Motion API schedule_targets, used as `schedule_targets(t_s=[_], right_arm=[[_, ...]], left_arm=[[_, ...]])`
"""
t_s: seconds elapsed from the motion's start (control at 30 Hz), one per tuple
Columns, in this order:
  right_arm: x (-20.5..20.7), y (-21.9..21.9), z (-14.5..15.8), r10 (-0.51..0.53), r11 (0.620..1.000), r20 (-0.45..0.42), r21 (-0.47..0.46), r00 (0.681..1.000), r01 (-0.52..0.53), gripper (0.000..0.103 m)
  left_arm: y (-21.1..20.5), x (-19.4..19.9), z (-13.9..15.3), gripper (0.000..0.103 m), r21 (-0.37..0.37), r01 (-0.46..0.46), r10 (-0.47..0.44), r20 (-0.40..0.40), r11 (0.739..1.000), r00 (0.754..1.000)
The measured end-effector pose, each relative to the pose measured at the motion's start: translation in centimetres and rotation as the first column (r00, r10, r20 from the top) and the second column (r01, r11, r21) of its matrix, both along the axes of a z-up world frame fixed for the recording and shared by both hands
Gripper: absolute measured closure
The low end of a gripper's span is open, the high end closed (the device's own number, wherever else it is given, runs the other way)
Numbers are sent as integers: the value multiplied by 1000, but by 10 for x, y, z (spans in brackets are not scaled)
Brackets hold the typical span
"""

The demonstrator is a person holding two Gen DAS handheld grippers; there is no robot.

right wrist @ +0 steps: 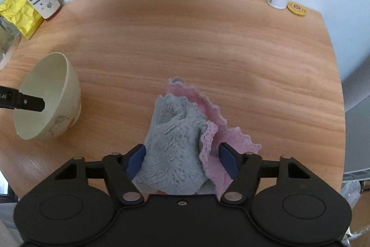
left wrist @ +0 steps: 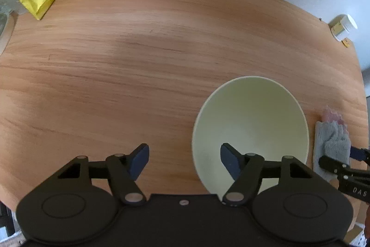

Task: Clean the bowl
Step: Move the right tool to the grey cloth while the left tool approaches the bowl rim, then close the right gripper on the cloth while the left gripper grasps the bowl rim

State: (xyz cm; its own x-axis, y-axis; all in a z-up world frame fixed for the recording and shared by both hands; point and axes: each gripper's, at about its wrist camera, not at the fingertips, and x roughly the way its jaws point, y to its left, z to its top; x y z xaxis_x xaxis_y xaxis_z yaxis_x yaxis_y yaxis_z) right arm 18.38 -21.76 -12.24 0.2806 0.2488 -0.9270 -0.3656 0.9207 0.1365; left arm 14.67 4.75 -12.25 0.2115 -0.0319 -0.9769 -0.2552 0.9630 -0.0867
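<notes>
On the wooden bench (right wrist: pixel 208 38) the pale bowl (right wrist: pixel 46 96) — rigid, probably breakable, best gripped by its rim — straddles the released left tongs (left wrist: pixel 183 160), while the spread right tongs (right wrist: pixel 182 160) flank a soft cloth (right wrist: pixel 175 142).

left gripper (left wrist: pixel 183 160) spread, one finger over bowl (left wrist: pixel 251 129); cloth (left wrist: pixel 331 142) beside

Lighting even, soft and diffuse; source not determinable. Faint broad shadows lie on the round light-brown wooden table (left wrist: pixel 138 50), with no hard glare. Both fisheye views bow the table edge strongly and darken at the corners. Slight overall softness; fine detail is smeared toward the margins.
</notes>
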Motion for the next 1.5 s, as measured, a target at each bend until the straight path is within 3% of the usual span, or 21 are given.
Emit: schedule_targets(t_s=[0.27,0.6,0.77,0.97,1.43,1.5], right_arm=[[-5,12,-5,-35,997,22,-61,999,37,30],[-13,15,-6,-75,994,70,-72,995,80,31],[-15,15,-2,-80,995,72,-52,994,84,55],[-14,13,-2,-77,997,57,-25,995,79,64],[-19,0,0,-96,994,1,61,995,96,68],[-19,-1,0,-99,992,-3,73,995,99,68]], left_arm=[[9,1,-7,51,-46,68,-67,5,997,998],[15,6,-12,52,-80,121,-120,19,989,993],[11,4,-9,55,-72,160,-158,34,985,987],[13,2,-8,63,-103,159,-156,39,982,987],[14,5,-14,70,-189,90,-84,41,978,996],[13,6,-15,78,-204,78,-71,43,976,997]])
